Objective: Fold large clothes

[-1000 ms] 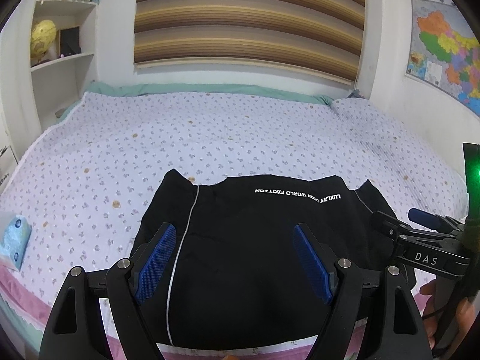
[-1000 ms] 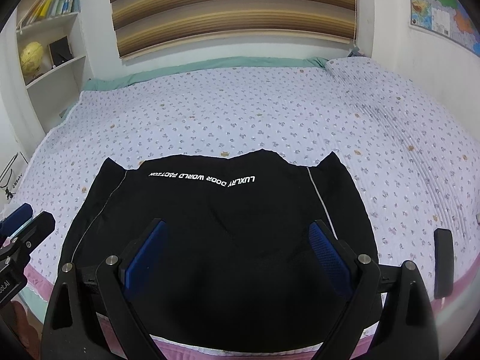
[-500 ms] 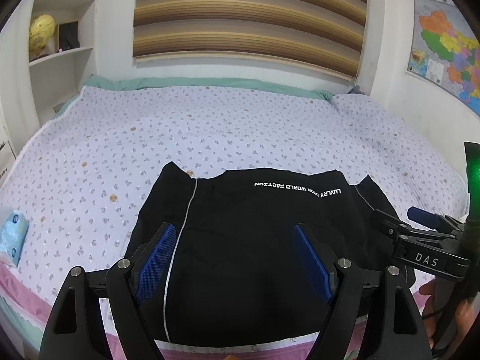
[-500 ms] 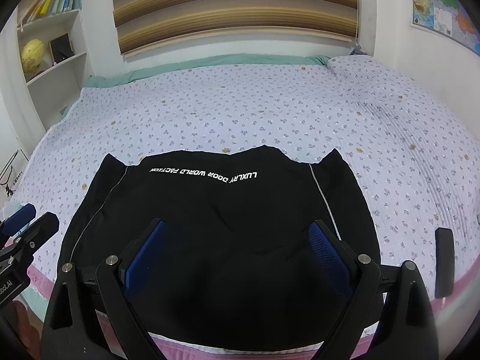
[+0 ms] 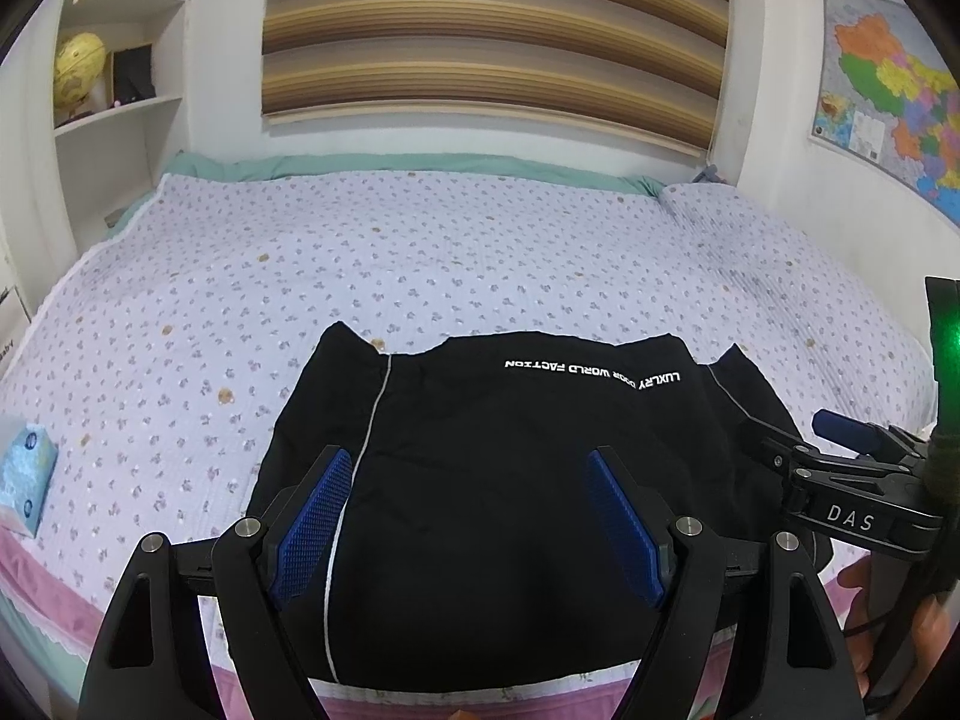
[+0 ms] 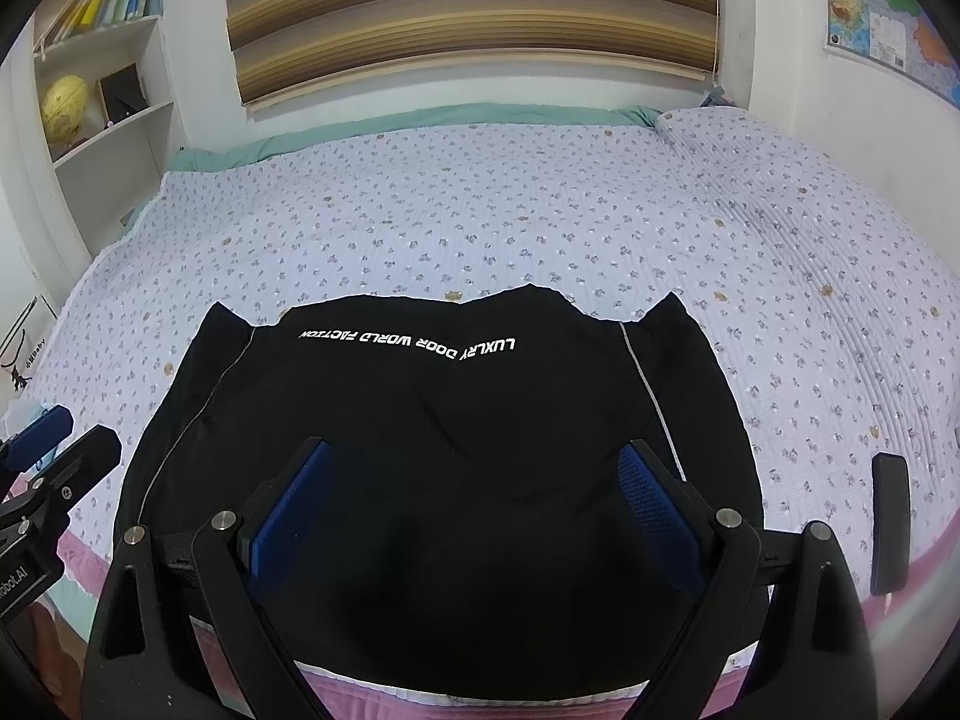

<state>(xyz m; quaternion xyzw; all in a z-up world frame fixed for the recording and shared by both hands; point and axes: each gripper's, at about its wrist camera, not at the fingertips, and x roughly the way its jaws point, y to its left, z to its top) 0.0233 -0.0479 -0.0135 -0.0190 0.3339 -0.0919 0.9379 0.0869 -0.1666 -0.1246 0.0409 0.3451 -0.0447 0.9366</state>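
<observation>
A black garment [image 5: 510, 408] with white lettering and thin white piping lies flat and folded on the bed, close to its front edge; the same garment [image 6: 420, 396] fills the lower middle of the right wrist view. My left gripper [image 5: 469, 456] hovers over its left half, blue pads wide apart and nothing between them. My right gripper [image 6: 474, 447] hovers over the right half, also open and empty. Neither gripper touches the cloth as far as I can see. The right gripper's fingers [image 5: 780, 450] show at the right edge of the left wrist view, held by a hand [image 5: 918, 618].
The bed [image 5: 420, 252] has a pale flowered cover with a pink trim at the front. A blue tissue packet [image 5: 27, 480] lies at its left edge, a black phone [image 6: 891, 522] at its right edge. A pillow [image 6: 750, 138] sits far right; shelves [image 5: 120, 108] stand left.
</observation>
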